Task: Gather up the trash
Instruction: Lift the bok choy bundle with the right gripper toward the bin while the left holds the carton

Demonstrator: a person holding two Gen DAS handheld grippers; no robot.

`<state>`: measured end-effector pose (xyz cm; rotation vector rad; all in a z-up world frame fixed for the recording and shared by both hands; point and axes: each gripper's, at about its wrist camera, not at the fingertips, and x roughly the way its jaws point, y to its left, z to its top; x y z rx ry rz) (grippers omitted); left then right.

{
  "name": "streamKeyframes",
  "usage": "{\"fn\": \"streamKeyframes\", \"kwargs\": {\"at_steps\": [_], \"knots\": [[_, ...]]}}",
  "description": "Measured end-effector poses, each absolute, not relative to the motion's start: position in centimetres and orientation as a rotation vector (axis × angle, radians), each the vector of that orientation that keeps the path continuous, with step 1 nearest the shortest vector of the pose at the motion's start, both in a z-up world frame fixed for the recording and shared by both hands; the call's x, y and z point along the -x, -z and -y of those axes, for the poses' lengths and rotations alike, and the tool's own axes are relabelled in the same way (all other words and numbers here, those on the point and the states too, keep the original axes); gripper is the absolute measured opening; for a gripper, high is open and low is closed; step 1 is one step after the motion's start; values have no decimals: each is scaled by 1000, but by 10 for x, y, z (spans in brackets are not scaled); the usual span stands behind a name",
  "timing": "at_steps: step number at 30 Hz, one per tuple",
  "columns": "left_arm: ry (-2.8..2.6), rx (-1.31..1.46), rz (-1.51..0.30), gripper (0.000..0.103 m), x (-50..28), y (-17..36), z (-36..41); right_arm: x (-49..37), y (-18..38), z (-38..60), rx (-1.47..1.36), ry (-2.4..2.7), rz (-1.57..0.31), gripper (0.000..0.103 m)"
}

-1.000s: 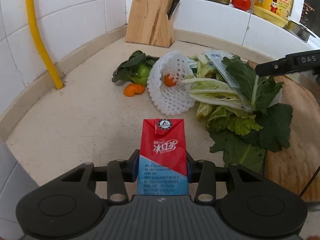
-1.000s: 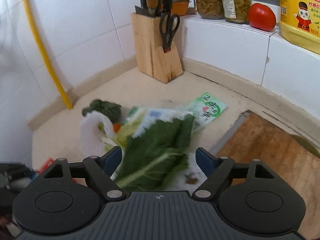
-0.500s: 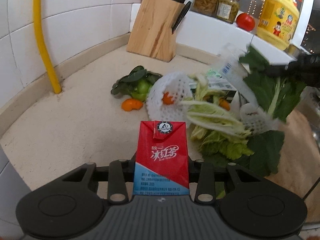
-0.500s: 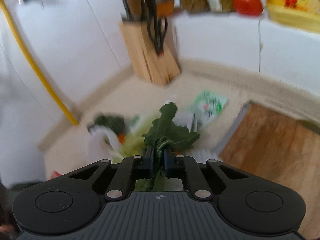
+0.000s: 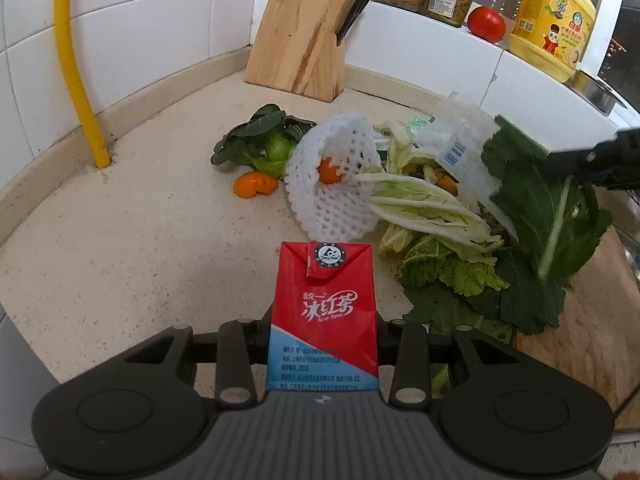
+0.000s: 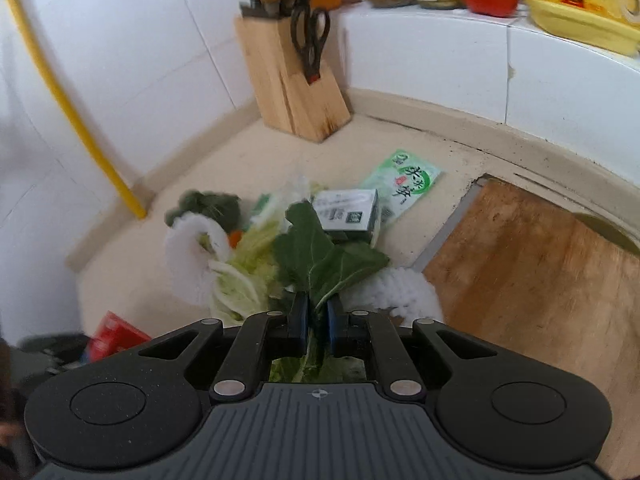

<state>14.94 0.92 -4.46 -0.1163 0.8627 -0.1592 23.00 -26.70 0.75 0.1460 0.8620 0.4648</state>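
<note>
Holding two bits of trash already, you're partway in, w/ most of the pile still down. Your left gripper (image 5: 323,330) has its fingers clamped on the sides of the red ice tea carton (image 5: 323,312), which stands upright between them, clear of the counter (image 5: 120,240). Your right gripper (image 6: 318,316) has its fingers nearly together, pinching the stalk of a dark green leaf (image 6: 320,256); those jaws have just been easing a touch wider after closing hard, but the stalk is still caught between the pads. In the left wrist view that leaf hangs raised above the heap, w/ a clear plastic wrapper (image 5: 468,156) beside it; can't tell if the wrapper is caught up w/ the leaf or just lying against it. Left to collect, as far as you can see: the white foam fruit net (image 5: 332,184), orange peel (image 5: 254,184), pale cabbage leaves (image 5: 424,208), a small bok choy (image 5: 264,144), more dark leaves on the edge of the wooden cutting board (image 6: 540,280), a small printed box (image 6: 348,212) and a green sachet (image 6: 404,184). No bin or bag shows in either view, so nothing looks binned yet. I'd judge both hands are full, so dropping these off comes before another pick.
</note>
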Motion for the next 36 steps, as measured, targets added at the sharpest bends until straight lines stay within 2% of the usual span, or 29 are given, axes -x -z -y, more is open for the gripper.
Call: {"fn": "streamKeyframes", "kwargs": {"at_steps": [1,2,3,5,7,9,10,11,13,15,16,18,19,24,31,34,36], "knots": [[160,116,-863,32,-151,45,-9,-230,-10,275,-204,-486,-863,45],[160,114,-863,32,-152,46,-9,-230,-11,281,-226,-483,-861,47],[162,114,-865,32,-152,46,-9,-229,-10,283,-188,-424,-848,43],[169,118,-873,32,-154,49,-9,-226,-5,283,-113,-357,-885,18],[176,118,-883,32,-156,51,-8,-221,2,288,-176,-412,-935,11],[183,115,-889,32,-157,53,-7,-212,6,280,-117,-411,-938,11],[187,116,-892,32,-157,53,-7,-209,8,278,-106,-402,-940,21],[192,117,-893,32,-157,53,-7,-206,10,281,-138,-399,-944,37],[195,117,-896,32,-157,54,-7,-199,9,292,-202,-388,-922,56],[198,115,-894,33,-158,54,-6,-195,7,295,-232,-381,-893,56],[199,116,-894,33,-159,54,-6,-196,8,293,-239,-385,-899,54],[197,116,-894,33,-161,54,-6,-203,18,287,-227,-370,-920,33],[192,112,-890,32,-160,53,-7,-207,24,286,-238,-365,-939,10],[195,126,-881,32,-156,51,-13,-189,7,285,-222,-360,-907,6],[219,136,-880,32,-158,52,-14,-165,-55,303,-329,-435,-712,5],[223,134,-890,32,-159,54,-14,-175,-53,293,-311,-422,-755,5],[229,144,-890,32,-158,54,-15,-166,-61,282,-277,-461,-711,5]]}}
